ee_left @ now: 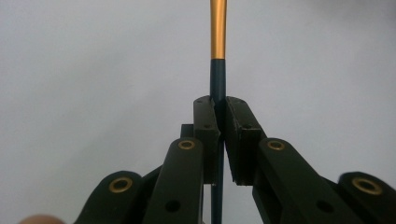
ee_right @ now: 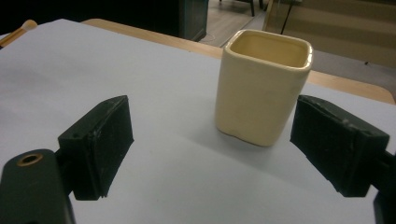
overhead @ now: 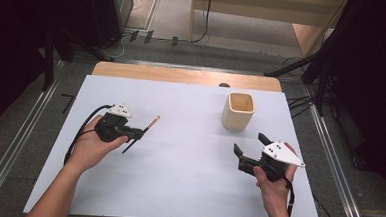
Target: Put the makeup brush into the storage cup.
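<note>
High view: white-topped table (overhead: 177, 188), left gripper (overhead: 138, 133) clamping brush (overhead: 150, 123), right gripper (overhead: 251, 147) spread.

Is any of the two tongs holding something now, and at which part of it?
The left tongs are shut on a thin brush, gripping the dark part of its handle, below the gold section. The right tongs are open and hold nothing.

We see a white sheet (overhead: 187, 178) covering a wooden table (overhead: 182, 75) on grey floor (overhead: 24, 129), with metal rails (overhead: 8, 154) either side, dark curtains (overhead: 15, 29) and pale wooden furniture (overhead: 266, 12) beyond
</note>
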`<action>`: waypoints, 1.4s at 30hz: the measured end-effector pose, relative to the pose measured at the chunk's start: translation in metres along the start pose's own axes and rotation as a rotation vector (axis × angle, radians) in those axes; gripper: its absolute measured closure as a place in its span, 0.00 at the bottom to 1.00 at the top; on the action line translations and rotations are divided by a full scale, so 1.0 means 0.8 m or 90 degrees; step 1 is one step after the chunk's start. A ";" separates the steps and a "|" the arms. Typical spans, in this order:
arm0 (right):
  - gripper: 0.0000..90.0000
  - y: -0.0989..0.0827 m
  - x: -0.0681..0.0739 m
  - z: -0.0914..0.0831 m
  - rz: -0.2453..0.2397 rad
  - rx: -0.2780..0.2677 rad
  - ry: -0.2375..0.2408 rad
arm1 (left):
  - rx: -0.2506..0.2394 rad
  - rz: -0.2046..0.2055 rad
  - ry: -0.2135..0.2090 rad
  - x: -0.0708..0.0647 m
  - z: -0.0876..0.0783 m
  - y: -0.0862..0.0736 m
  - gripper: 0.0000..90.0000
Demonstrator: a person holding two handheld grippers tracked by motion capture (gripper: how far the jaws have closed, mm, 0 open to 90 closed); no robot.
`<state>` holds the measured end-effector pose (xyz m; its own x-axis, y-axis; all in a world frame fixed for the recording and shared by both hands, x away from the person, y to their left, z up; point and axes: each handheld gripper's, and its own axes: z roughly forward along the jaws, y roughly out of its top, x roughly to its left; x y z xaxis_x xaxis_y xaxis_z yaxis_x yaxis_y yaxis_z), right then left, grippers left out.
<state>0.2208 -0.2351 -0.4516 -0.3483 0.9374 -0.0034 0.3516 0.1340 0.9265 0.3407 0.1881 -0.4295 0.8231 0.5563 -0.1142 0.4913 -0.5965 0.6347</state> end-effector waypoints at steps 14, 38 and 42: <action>0.15 0.023 0.030 0.031 -0.003 0.000 0.028 | -0.056 -0.011 -0.023 -0.015 0.005 0.001 0.94; 0.15 0.056 0.079 0.068 0.007 -0.024 0.073 | -0.131 -0.005 -0.054 -0.037 0.014 0.008 0.94; 0.15 0.056 0.088 0.072 0.012 -0.028 0.092 | -0.146 -0.008 -0.058 -0.038 0.014 0.006 0.94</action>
<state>0.2616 -0.1446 -0.4321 -0.4646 0.8831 0.0648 0.3223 0.1004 0.9413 0.3213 0.1622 -0.4315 0.8450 0.5018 -0.1849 0.4321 -0.4370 0.7889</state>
